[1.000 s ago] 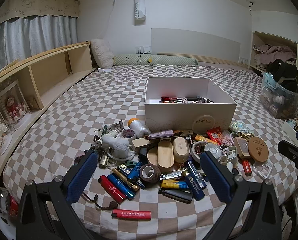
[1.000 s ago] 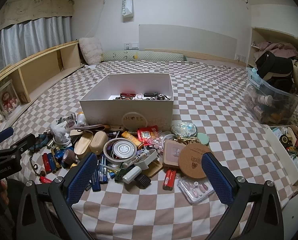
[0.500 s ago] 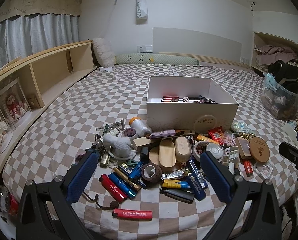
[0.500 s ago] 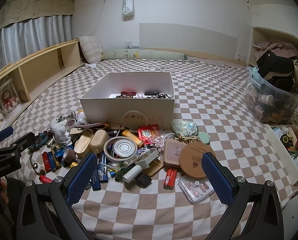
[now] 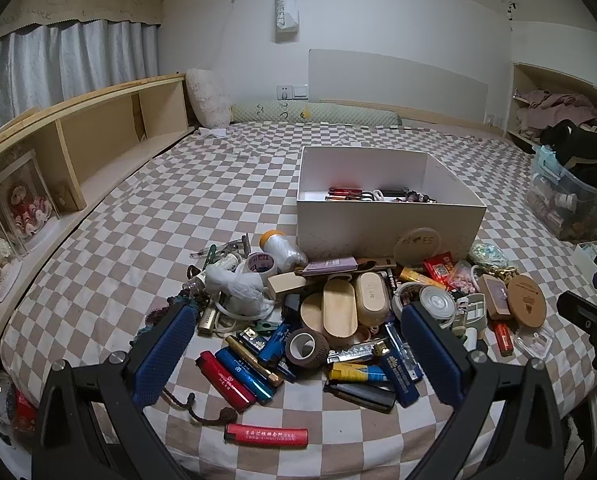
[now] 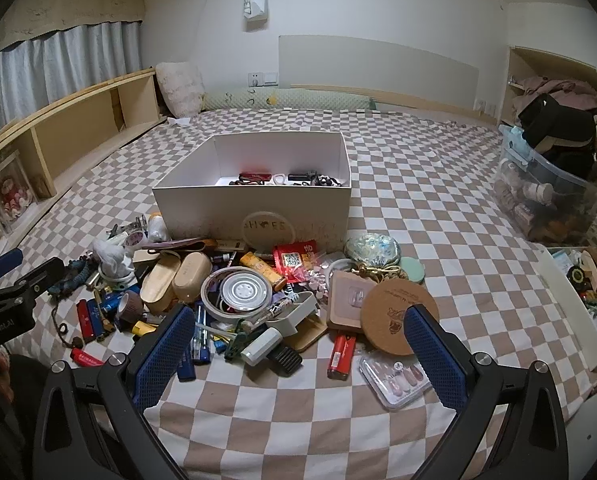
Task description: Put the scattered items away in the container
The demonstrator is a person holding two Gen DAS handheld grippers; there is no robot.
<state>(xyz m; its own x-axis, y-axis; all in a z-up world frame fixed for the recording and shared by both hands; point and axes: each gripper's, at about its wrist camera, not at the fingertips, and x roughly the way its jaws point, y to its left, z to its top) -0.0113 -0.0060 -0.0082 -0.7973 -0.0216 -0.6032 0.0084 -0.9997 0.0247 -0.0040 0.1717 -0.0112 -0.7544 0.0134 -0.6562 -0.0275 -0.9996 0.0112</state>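
Note:
A white box (image 5: 382, 224) stands on the checkered bed and holds a few small items; it also shows in the right wrist view (image 6: 202, 208). In front of it lies a pile of small items: lighters (image 5: 226, 376), a brown tape roll (image 5: 306, 346), wooden cases (image 5: 340, 310), a cork coaster (image 6: 398, 312), a clear tape reel (image 6: 238, 292). My left gripper (image 5: 298, 352) is open and empty, held above the near left of the pile. My right gripper (image 6: 298, 352) is open and empty, above the near right of the pile.
A wooden shelf unit (image 5: 98, 136) runs along the left side of the bed. A clear storage bin (image 6: 546, 196) full of things sits at the right. An open box of odds and ends (image 6: 582, 280) lies at the right edge. A red lighter (image 5: 266, 435) lies apart near the front edge.
Both grippers have drifted slightly; the view has shifted a little toward the pile. Nothing has been picked up or moved.

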